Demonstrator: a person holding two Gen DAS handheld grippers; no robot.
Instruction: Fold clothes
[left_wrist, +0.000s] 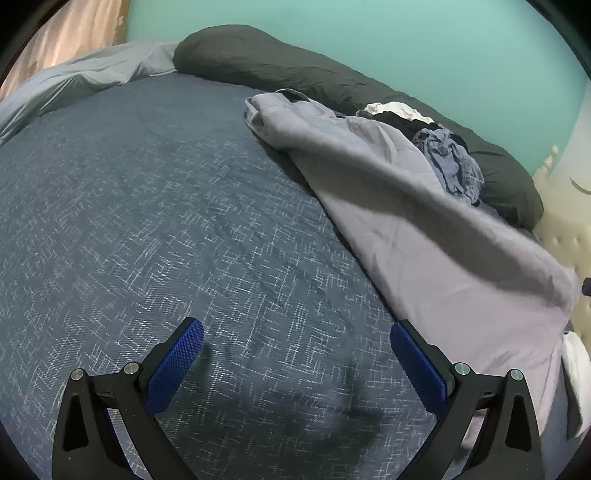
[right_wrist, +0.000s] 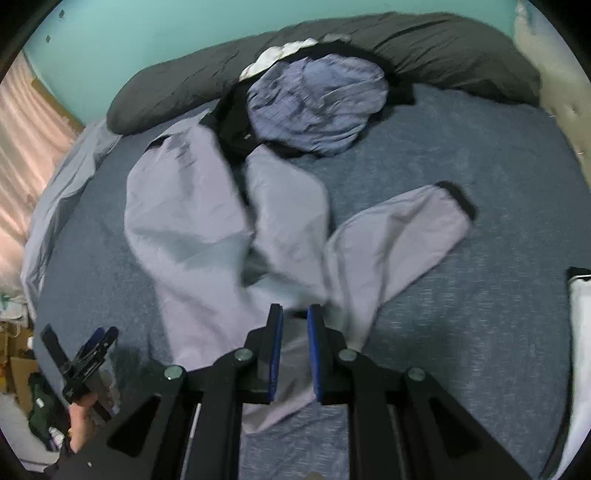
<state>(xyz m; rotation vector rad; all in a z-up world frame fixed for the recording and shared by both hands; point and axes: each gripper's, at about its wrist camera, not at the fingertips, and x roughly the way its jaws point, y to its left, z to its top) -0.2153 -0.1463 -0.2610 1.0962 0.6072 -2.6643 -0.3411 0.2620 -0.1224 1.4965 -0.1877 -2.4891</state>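
A lavender jacket (right_wrist: 192, 221) with black cuffs lies spread across the dark blue bed cover (right_wrist: 461, 314), one sleeve (right_wrist: 399, 240) reaching right. My right gripper (right_wrist: 294, 312) is shut on a fold of it at the near edge, with cloth pinched between the blue pads. In the left wrist view the same jacket (left_wrist: 406, 206) runs along the right side, lifted and blurred. My left gripper (left_wrist: 295, 328) hangs open over bare cover (left_wrist: 147, 221), nothing between its fingers. It also shows at lower left in the right wrist view, the left gripper (right_wrist: 103, 334) held by a hand.
A pile of a blue checked garment (right_wrist: 317, 107), a black one and a white one sits by the long dark grey pillow (right_wrist: 177, 88). A pale blue sheet (left_wrist: 92, 74) bunches at the left. A cream tufted headboard (left_wrist: 565, 236) borders the right. Floor clutter (right_wrist: 22, 369) lies beside the bed.
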